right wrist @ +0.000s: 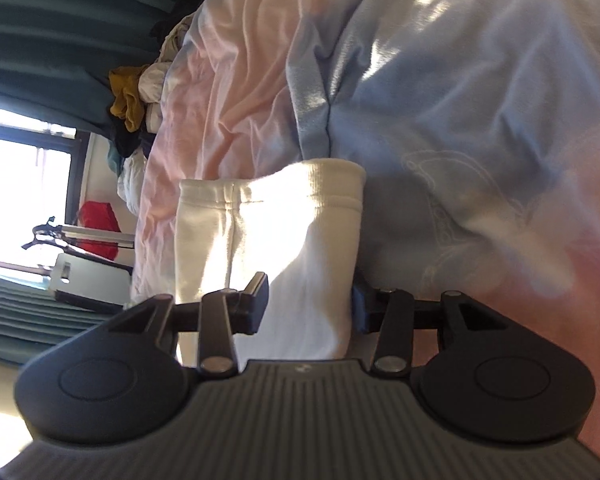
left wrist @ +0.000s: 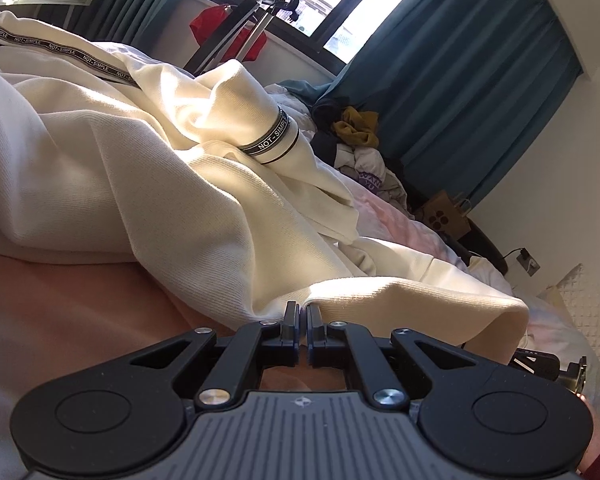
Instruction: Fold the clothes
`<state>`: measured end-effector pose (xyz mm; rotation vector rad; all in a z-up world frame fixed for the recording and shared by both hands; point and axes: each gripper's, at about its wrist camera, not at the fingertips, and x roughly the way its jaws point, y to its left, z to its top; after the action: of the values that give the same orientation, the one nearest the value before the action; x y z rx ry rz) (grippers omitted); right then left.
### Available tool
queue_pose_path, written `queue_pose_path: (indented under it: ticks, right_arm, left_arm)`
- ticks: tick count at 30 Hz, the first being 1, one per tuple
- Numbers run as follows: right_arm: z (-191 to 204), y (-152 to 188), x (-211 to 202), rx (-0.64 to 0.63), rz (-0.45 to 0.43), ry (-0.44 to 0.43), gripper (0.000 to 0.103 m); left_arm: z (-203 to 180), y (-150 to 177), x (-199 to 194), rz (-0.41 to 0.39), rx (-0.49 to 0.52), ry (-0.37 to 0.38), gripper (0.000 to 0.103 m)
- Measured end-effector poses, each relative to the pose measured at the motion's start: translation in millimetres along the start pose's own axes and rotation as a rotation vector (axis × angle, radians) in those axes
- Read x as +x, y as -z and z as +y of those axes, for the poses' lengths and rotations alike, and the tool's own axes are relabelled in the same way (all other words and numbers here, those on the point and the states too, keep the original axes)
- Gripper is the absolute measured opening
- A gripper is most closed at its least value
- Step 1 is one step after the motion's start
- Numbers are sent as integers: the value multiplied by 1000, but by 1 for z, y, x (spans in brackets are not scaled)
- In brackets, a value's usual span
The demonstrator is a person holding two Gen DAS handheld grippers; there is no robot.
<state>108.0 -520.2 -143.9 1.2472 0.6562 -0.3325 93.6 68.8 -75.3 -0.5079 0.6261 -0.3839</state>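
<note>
Left view: my left gripper has its 2 fingers pressed together on the hem of the cream garment, which lies rumpled across the bed; only here do its "NOT-SIMPLE" bands show. Right view: my right gripper stands apart, the garment's cuff between its fingers over the quilt.

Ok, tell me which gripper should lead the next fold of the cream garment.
Probably the left gripper: its jaws are shut at the edge of the cream garment. The right gripper is open, with the garment's ribbed cuff lying between its fingers, not clamped.
</note>
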Motion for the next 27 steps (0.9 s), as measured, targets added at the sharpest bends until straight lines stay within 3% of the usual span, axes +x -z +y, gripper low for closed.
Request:
queue_pose_path:
  ticks: [2, 3, 4, 6, 9, 15, 18, 21, 24, 27]
  right_arm:
    - [6, 0, 5, -53, -43, 30, 30]
    - [9, 0, 8, -80, -64, 45, 16]
    - [14, 0, 7, -102, -82, 48, 11]
    - [30, -1, 1, -214, -145, 98, 8]
    - [41, -7, -11, -283, -233, 121, 7]
    - [47, -25, -59, -310, -520, 9, 6]
    - [39, -39, -61, -341, -581, 101, 6]
    - [16, -53, -44, -267, -499, 173, 6]
    - [-2, -56, -39, -142, -460, 156, 7]
    - [-1, -55, -38, -146, -452, 149, 7]
  left_arm:
    - [0, 0, 1, 2, -5, -2, 4]
    - [0, 0, 2, 3, -7, -3, 4]
    - [1, 0, 3, 4, -10, -4, 4]
    - [0, 0, 2, -2, -6, 10, 4]
    - [-5, -1, -1, -20, 29, 34, 4]
    - [-8, -1, -5, -4, 44, 66, 5]
    - [-10, 0, -8, 19, 43, 78, 10]
    - [-8, 0, -16, 54, 13, 82, 22]
    - [-4, -2, -25, 108, -37, 55, 31]
    - [9, -7, -41, 111, -148, 21, 48]
